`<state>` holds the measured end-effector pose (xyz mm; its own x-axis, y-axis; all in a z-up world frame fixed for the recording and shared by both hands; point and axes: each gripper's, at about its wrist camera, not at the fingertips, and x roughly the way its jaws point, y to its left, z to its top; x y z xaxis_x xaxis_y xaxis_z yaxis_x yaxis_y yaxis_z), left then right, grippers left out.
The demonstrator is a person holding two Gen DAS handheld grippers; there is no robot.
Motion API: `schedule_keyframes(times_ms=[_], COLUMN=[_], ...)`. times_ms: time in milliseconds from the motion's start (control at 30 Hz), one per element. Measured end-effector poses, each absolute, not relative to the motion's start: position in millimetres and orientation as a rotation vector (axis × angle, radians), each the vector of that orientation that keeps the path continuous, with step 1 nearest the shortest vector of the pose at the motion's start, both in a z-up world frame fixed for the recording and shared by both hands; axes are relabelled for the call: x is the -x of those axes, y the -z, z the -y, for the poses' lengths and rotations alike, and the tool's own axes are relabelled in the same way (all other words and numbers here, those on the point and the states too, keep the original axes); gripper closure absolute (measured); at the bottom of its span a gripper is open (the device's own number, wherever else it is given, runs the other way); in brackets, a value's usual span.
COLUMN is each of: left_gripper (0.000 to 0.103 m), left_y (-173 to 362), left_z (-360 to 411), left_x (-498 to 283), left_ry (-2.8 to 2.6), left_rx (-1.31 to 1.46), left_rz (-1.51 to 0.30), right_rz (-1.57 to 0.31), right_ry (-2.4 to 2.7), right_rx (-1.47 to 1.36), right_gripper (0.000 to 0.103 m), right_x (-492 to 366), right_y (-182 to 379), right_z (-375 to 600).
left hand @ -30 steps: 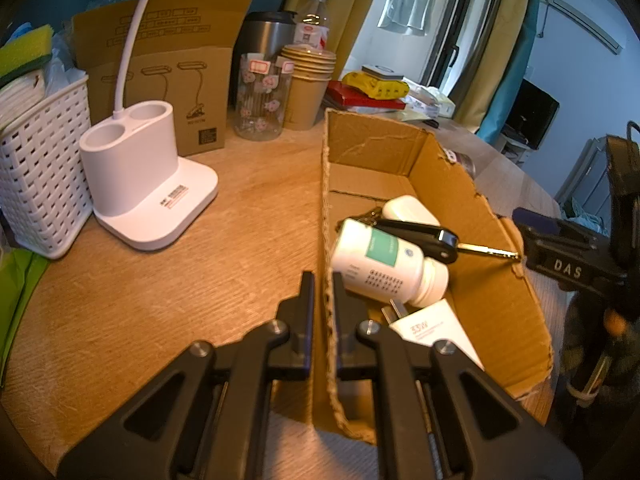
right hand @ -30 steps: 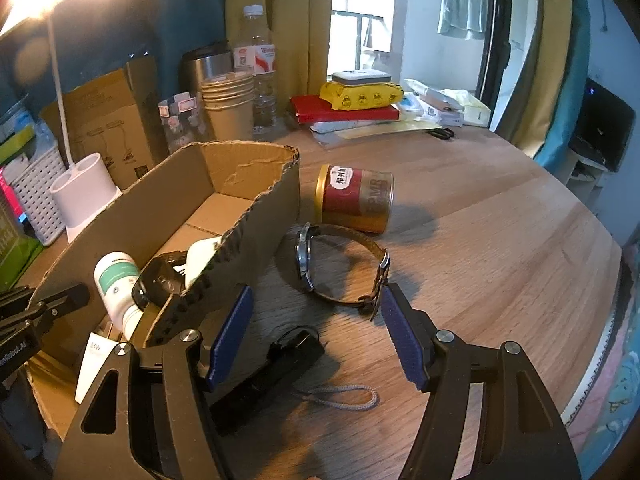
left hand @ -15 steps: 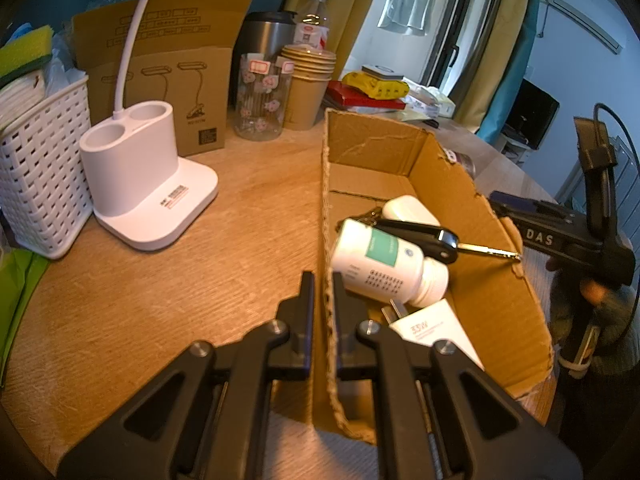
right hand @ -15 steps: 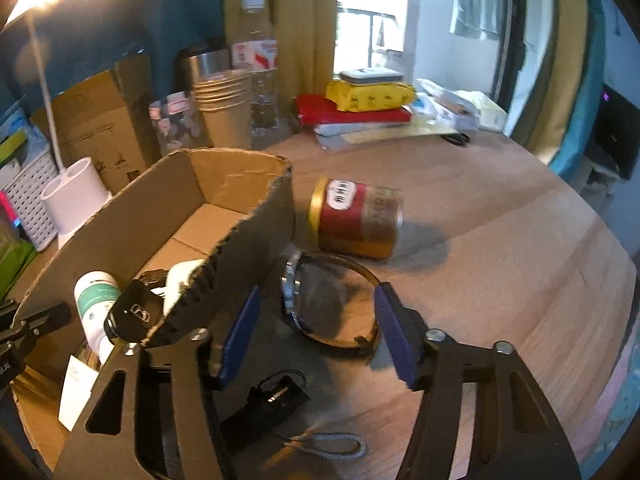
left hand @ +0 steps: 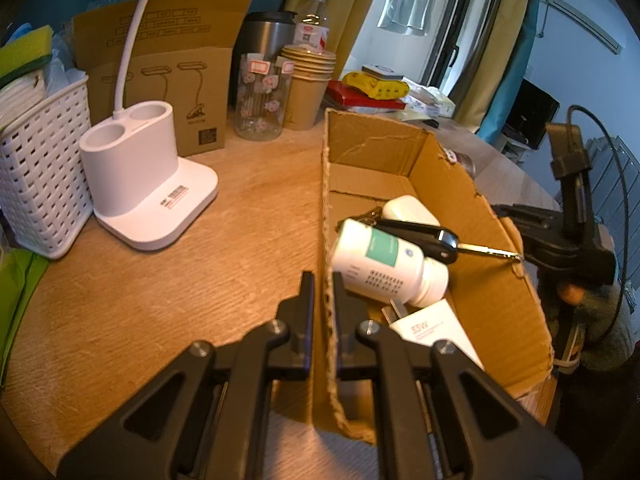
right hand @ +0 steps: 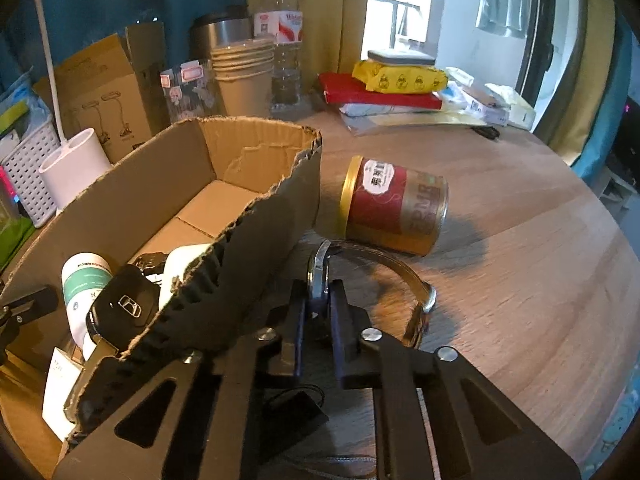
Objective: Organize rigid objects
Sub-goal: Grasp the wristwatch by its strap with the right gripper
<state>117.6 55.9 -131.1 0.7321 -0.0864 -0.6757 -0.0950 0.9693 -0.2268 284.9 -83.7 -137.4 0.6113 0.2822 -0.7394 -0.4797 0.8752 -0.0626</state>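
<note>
My left gripper [left hand: 323,292] is shut on the near left wall of an open cardboard box [left hand: 472,184]. Inside lie a white pill bottle with a green label [left hand: 384,264], a black car key [left hand: 424,236], a white oval case [left hand: 408,208] and a white card [left hand: 436,332]. My right gripper [right hand: 319,304] is shut on the case of a wristwatch [right hand: 318,276] that lies on the table just right of the box [right hand: 248,232]; its band [right hand: 400,276] loops to the right. A red and gold can [right hand: 394,204] lies on its side beyond the watch.
A white lamp base [left hand: 136,176], a white basket [left hand: 36,164], a glass jar [left hand: 260,100], stacked paper cups [left hand: 306,80], a steel mug, a water bottle and a brown carton stand at the back. A black fob with cord [right hand: 292,416] lies under my right gripper. Books and packets [right hand: 392,88] are far right.
My right gripper moved forward over the watch and closed on its case. My left gripper stayed shut on the box wall.
</note>
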Motion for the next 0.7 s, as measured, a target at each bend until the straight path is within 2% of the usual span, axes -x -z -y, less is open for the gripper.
schedule_keyframes(times_ms=[700], left_gripper=[0.095], left_y=[131], left_z=[-56], left_x=[-118], left_ry=[-0.005], left_rx=[0.254], left_rz=[-0.751], right_rz=[-0.585], right_ry=[-0.469], right_rx=[0.271], right_gripper=[0.092], right_x=[-234], right_y=[58], right_z=[77])
